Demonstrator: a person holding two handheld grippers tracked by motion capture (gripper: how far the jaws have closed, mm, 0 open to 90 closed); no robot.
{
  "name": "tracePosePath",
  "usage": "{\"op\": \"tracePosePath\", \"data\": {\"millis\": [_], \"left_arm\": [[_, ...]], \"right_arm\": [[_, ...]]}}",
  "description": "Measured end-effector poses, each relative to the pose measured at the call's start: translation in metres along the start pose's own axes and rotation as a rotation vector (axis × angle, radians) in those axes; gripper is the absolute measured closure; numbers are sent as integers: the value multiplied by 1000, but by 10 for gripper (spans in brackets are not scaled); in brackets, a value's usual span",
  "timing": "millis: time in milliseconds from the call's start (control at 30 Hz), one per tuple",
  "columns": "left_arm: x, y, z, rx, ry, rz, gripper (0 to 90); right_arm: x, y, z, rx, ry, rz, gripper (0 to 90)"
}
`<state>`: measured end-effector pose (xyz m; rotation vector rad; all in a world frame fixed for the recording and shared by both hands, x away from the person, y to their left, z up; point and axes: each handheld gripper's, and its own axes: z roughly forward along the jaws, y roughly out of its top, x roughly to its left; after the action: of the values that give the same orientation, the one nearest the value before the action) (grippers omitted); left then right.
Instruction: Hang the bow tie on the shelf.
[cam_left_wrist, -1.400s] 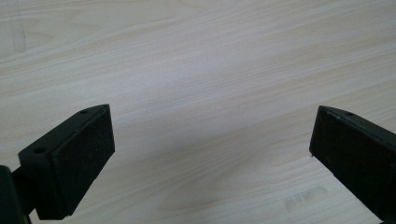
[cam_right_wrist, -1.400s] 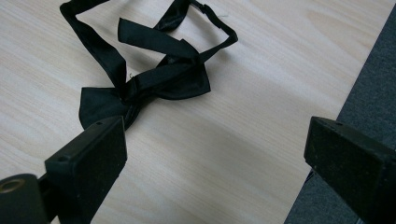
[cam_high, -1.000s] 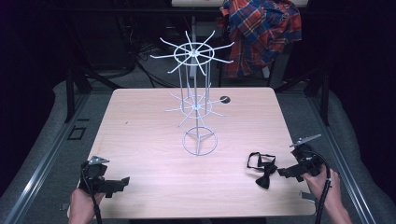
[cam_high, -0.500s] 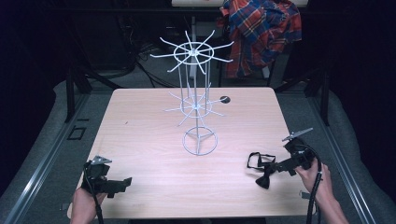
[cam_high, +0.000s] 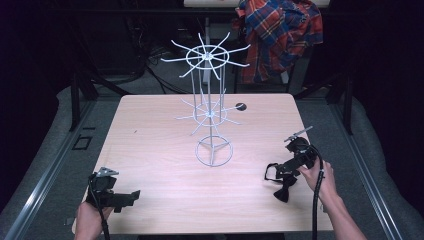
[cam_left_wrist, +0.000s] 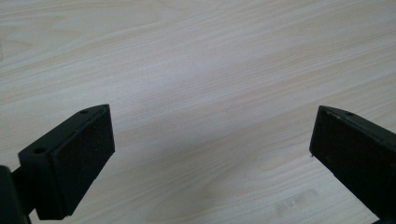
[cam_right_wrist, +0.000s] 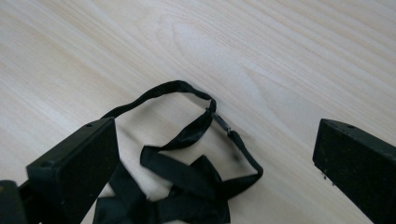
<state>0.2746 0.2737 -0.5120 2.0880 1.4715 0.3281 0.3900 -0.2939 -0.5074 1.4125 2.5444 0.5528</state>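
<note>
The left claw (cam_high: 131, 196) rests at the near left corner of the pale wooden tabletop (cam_high: 160, 150), held in the person's left hand (cam_high: 90, 220), its jaws spread wide with nothing but bare wood grain between them, as the left gripper view shows. The right claw (cam_high: 274, 176) sits low near the right edge of the tabletop, gripped by the right hand (cam_high: 320, 180), and its jaws are likewise spread apart and closed on nothing. Directly ahead of and beneath the right claw lies a black bow tie with a strap (cam_right_wrist: 187, 172); the strap's loop curls away from the claw across the wood, while the folded bow part lies close in, between the jaws and nearer the left one in the right gripper view. In the high view the bow tie (cam_high: 281, 186) touches or lies just under the right claw's tip. Well beyond both claws, toward the middle of the tabletop, stands a white wire rack (cam_high: 210, 110) with two tiers of radiating arms on a ring base. A small dark round thing (cam_high: 241, 106) lies past the rack, and a plaid shirt (cam_high: 280, 35) hangs behind the tabletop.
</note>
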Motion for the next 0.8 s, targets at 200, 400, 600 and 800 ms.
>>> {"op": "tracePosePath", "data": {"millis": [200,400,600,800], "left_arm": [[1,-1,-1,-2,-11,-1,0],[1,-1,-1,-5,-22,-1,0],[1,0,-1,-6,-33,0,0],[2,-1,-1,-6,-38,-1,0]], "right_arm": [[-7,4,19,47,10,6,177],[-9,2,21,57,-16,17,375],[-6,0,30,82,-29,21,483],[-1,0,38,136,-75,0,696]]}}
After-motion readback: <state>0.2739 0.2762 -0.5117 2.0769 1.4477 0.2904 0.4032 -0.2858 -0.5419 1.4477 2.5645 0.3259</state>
